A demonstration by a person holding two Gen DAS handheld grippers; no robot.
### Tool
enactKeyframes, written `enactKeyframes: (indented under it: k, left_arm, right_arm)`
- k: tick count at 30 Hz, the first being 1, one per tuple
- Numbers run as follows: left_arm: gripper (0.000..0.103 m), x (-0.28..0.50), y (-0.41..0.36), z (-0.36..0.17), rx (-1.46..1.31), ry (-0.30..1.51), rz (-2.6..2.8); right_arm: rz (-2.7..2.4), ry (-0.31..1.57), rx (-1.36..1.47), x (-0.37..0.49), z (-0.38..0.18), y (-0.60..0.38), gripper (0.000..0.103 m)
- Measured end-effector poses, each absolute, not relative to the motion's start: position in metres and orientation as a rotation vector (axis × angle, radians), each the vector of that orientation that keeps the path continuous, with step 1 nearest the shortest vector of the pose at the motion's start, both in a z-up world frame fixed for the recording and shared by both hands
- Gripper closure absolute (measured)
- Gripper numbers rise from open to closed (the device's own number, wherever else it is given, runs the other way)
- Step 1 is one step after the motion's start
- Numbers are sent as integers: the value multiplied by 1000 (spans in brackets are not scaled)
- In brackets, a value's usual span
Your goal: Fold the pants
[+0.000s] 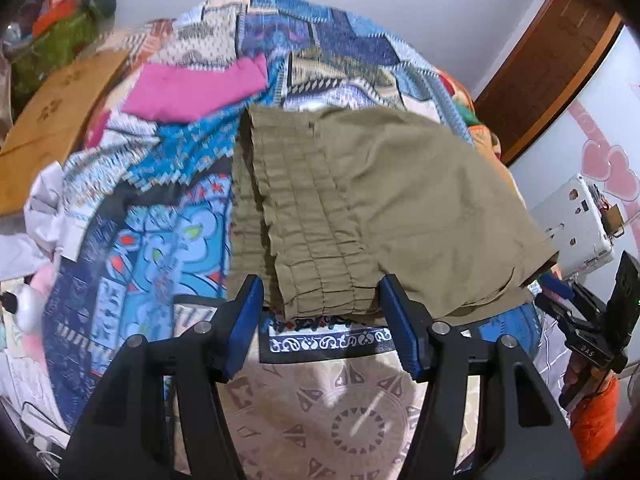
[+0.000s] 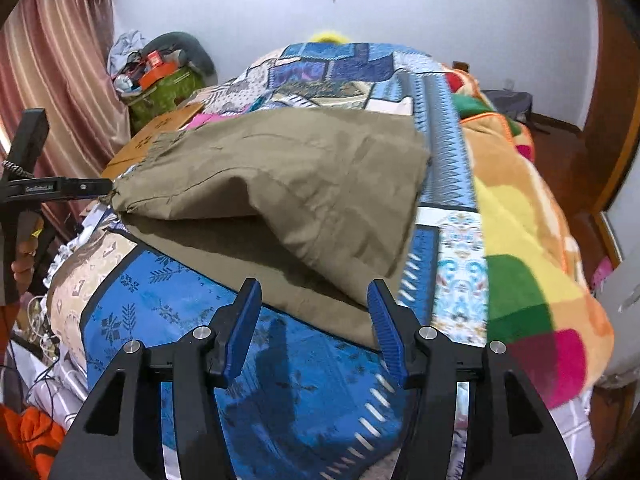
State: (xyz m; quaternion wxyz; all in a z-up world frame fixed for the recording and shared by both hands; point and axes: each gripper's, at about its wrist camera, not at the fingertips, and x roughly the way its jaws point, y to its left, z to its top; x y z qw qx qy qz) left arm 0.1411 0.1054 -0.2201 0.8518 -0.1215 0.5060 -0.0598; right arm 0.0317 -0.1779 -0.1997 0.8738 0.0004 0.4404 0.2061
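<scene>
Olive-khaki pants (image 1: 380, 200) lie folded on the patchwork bedspread (image 1: 160, 240), with the pleated elastic waistband (image 1: 304, 240) toward me. My left gripper (image 1: 320, 312) is open, its blue pads on either side of the waistband's near edge, not closed on it. In the right wrist view the pants (image 2: 280, 184) show a top layer bulging over a lower layer. My right gripper (image 2: 314, 312) is open at the near hem edge, holding nothing. The left gripper (image 2: 80, 188) also shows there at the waistband end.
A pink garment (image 1: 192, 88) lies beyond the pants. A cardboard box (image 1: 52, 120) and a cluttered green bag (image 2: 168, 88) stand at the left. A multicoloured fleece blanket (image 2: 532, 240) lies along the bed's right side. Cables and clutter lie below the bed's left edge.
</scene>
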Motion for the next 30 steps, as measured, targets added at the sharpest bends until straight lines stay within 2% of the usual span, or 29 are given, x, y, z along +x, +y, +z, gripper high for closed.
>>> enactKeyframes:
  k: [8, 9, 10, 12, 14, 16, 24, 30]
  left_arm:
    - [46, 140, 95, -222, -222, 1051, -131]
    - [46, 139, 95, -223, -217, 1051, -131]
    - [46, 139, 96, -224, -220, 1050, -131]
    - [51, 139, 96, -224, -226, 1054, -133]
    - [53, 140, 96, -222, -217, 1051, -130]
    - [55, 140, 94, -218, -184, 1039, -111]
    - [56, 137, 108, -189, -130, 950, -70]
    - [56, 143, 120, -234, -155, 1045, -53]
  right_arm:
    - [334, 864, -89, 52, -215, -160, 52]
    - [320, 859, -104, 54, -217, -159, 56]
    - [316, 854, -111, 56, -218, -159, 69]
    - [325, 856, -104, 58, -220, -161, 82]
    - [312, 847, -101, 57, -218, -165, 85]
    - [299, 827, -109, 54, -212, -170, 94]
    - [332, 782, -156, 37, -188, -175, 97]
    - [370, 844, -234, 31, -212, -154, 97]
